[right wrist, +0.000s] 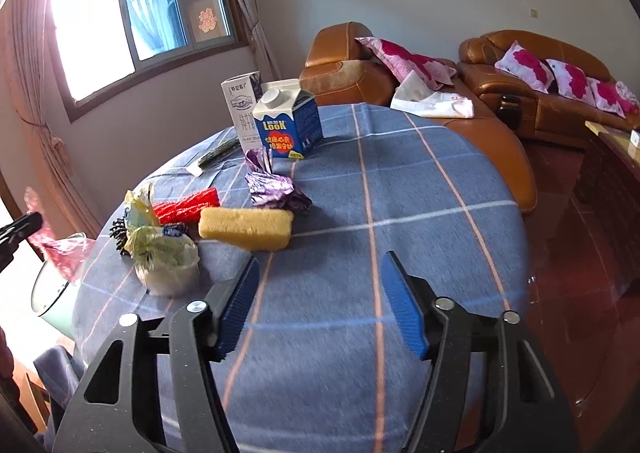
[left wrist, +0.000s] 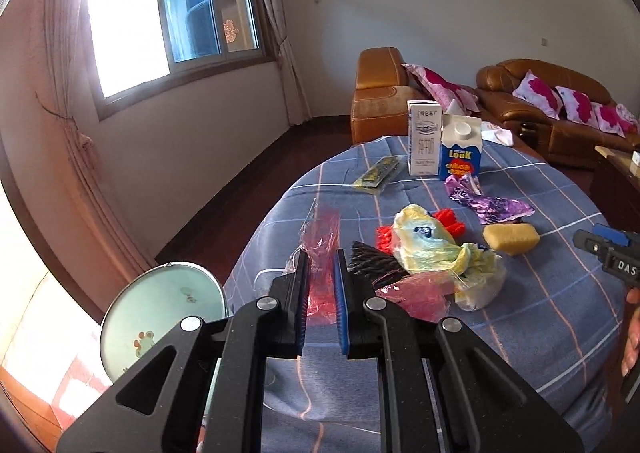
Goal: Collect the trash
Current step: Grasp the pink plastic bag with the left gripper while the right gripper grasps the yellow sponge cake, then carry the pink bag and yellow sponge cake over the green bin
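My left gripper (left wrist: 322,257) is shut on a pink-red plastic bag (left wrist: 320,237), which hangs crumpled between its blue pads at the table's left edge. In the right wrist view the same bag (right wrist: 60,253) dangles from the left gripper (right wrist: 20,229) beside the table. My right gripper (right wrist: 322,259) stands open over bare cloth with nothing between its fingers. In front of it lie a yellow sponge (right wrist: 245,227), a yellowish plastic bag (right wrist: 160,249), a red foam net (right wrist: 186,205) and a purple foil wrapper (right wrist: 272,189).
A round table with a blue checked cloth (right wrist: 400,213) also holds a blue carton (right wrist: 290,125), a white carton (right wrist: 242,109) and a green wrapper (left wrist: 378,173). A pale green bin (left wrist: 160,313) stands at the table's left. Brown sofas (right wrist: 540,93) line the far wall.
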`<control>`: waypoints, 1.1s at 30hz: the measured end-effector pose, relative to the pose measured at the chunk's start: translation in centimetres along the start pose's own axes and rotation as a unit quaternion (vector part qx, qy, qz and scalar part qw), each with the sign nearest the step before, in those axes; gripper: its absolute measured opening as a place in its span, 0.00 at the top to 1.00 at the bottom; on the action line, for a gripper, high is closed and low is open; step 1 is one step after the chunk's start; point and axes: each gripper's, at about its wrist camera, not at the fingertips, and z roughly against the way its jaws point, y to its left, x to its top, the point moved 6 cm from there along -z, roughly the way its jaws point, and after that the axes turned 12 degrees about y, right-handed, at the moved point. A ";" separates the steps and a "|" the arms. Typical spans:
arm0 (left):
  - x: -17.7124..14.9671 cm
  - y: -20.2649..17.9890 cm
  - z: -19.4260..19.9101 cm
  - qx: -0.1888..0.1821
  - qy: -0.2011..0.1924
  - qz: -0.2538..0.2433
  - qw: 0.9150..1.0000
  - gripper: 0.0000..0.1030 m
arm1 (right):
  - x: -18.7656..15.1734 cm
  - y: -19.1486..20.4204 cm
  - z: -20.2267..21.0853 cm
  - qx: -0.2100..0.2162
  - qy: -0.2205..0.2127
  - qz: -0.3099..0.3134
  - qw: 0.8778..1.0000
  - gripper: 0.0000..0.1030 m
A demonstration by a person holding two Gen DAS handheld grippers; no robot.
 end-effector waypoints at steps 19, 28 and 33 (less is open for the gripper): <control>-2.4 9.0 -0.9 0.051 0.013 0.072 0.996 0.89 | 3.3 4.7 -3.3 0.057 0.038 0.018 0.998 0.87; -3.2 13.6 -0.7 0.102 0.021 0.104 0.989 0.89 | 5.7 9.0 1.8 0.051 -0.054 0.055 0.996 0.87; -3.8 15.9 -0.8 0.128 0.028 0.117 0.984 0.89 | 6.8 12.4 1.4 0.076 -0.058 0.075 0.993 0.87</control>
